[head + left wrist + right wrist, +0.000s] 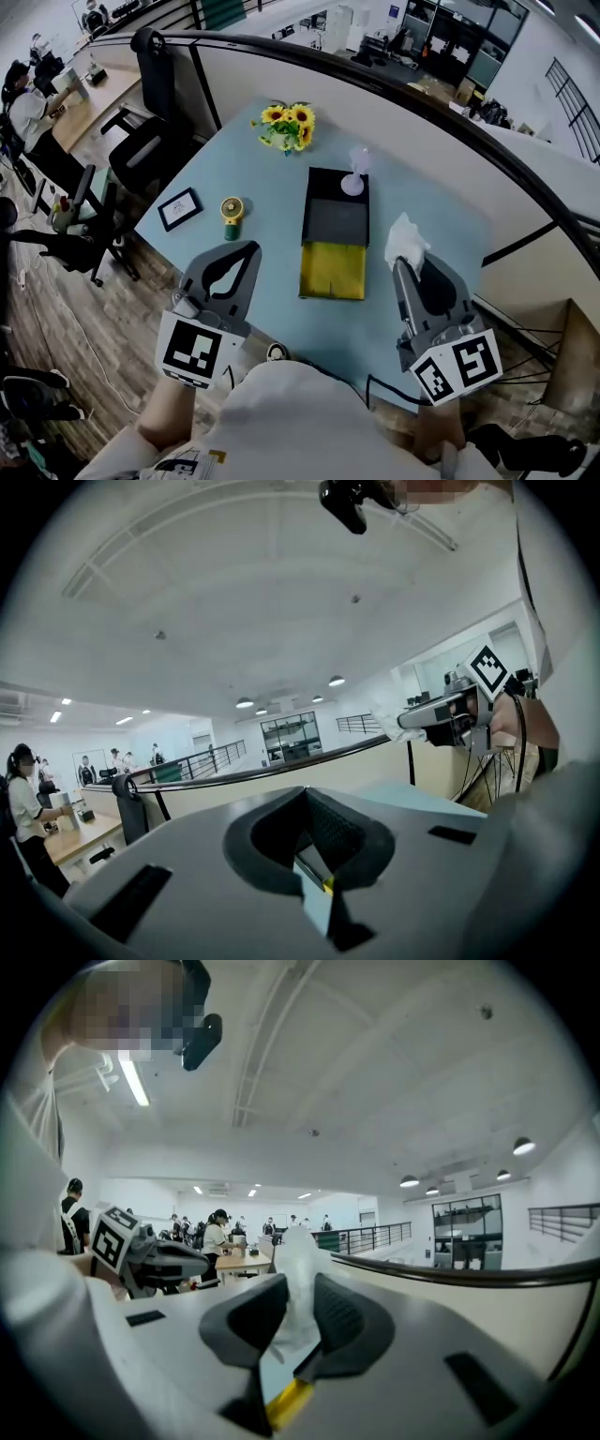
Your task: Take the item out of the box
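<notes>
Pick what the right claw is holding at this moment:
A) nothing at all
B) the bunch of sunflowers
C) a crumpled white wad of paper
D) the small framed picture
C: the right claw is shut on the crumpled white wad of paper, which sticks out past its tips in both the head view and the right gripper view.

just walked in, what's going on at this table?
A person holds a gripper in each hand over a light blue table. The right gripper is shut on a crumpled white wad, beside the open black box, whose yellow flap lies toward the person. The left gripper is shut and empty on the box's other side. A small pale item sits at the box's far end.
</notes>
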### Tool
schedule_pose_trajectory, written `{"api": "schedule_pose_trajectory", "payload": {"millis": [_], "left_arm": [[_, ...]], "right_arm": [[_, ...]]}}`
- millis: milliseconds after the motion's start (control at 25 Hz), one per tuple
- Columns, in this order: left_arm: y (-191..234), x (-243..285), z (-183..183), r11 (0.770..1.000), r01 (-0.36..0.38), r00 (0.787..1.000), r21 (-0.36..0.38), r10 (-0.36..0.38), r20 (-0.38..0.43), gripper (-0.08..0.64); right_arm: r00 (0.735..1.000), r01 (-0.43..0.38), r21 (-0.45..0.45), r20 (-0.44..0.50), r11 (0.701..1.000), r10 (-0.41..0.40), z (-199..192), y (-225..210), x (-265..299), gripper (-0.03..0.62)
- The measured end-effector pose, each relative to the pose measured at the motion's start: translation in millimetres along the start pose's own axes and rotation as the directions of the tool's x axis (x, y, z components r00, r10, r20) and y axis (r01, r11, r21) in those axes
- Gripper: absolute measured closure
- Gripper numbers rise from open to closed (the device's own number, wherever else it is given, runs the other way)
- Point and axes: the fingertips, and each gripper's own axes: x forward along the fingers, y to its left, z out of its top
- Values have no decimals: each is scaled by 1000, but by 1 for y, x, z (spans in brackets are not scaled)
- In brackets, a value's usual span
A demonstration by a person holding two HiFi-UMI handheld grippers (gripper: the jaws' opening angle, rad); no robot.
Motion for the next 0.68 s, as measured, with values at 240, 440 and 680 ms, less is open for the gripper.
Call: {"api": "schedule_pose_trajectory", "payload": {"millis": [240,440,680], "left_arm": [[1,3,-3,1000,5,1000,-4,-5,-6,557],[2,3,-1,1000,5,1000,-8,-5,3,558],[3,0,-1,1000,-1,1000,-7,1,-2,557]], "right_arm": [[1000,9,3,-26,1000,-9,-9,0,4,500],[1000,8,-1,-25,1000,-8,-9,1,6,500],[1000,9,-6,-19,1000,-10,-7,1,4,500]]}}
